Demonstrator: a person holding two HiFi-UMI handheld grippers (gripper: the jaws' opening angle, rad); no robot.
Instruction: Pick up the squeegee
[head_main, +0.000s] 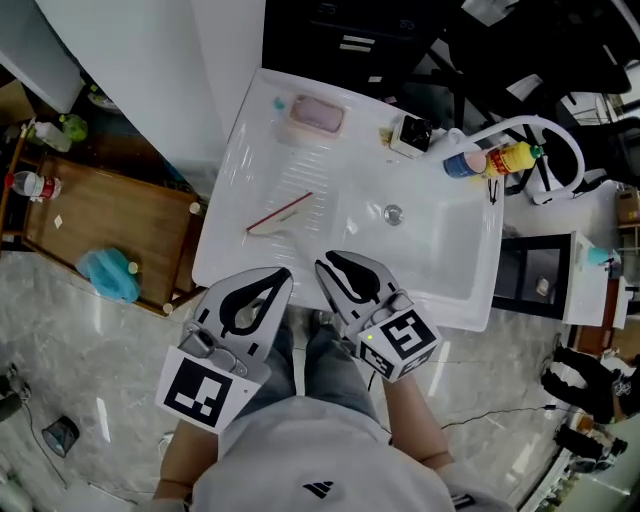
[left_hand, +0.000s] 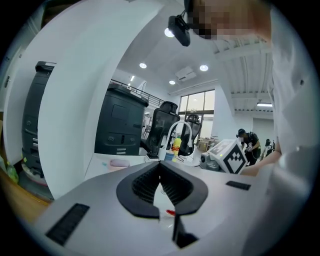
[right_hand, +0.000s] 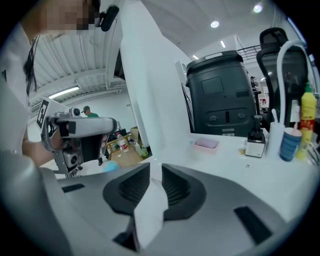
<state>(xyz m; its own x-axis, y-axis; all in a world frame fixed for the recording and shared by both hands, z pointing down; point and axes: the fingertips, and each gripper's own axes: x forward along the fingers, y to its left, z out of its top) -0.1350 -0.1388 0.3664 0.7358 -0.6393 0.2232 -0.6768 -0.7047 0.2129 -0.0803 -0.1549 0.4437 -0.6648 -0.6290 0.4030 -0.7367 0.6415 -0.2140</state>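
Nearest, over the sink's (head_main: 462, 303) near rim, the left gripper (head_main: 283, 272) has its jaws pressed together on nothing. The right gripper (head_main: 324, 266), just beside it, has its jaws a little spread and empty. Farther out, the thin red squeegee (head_main: 280, 212) lies slantwise on the left draining board, apart from both. A pink soap dish (head_main: 317, 115) sits at the far edge

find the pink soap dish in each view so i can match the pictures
Head view: the pink soap dish sits at top centre, at the far end of the white counter.
Left gripper view: the dish is small and left of centre.
Right gripper view: the dish is right of centre, below the dark cabinet.
Shared landmark: the yellow bottle, right of the dish in all three.
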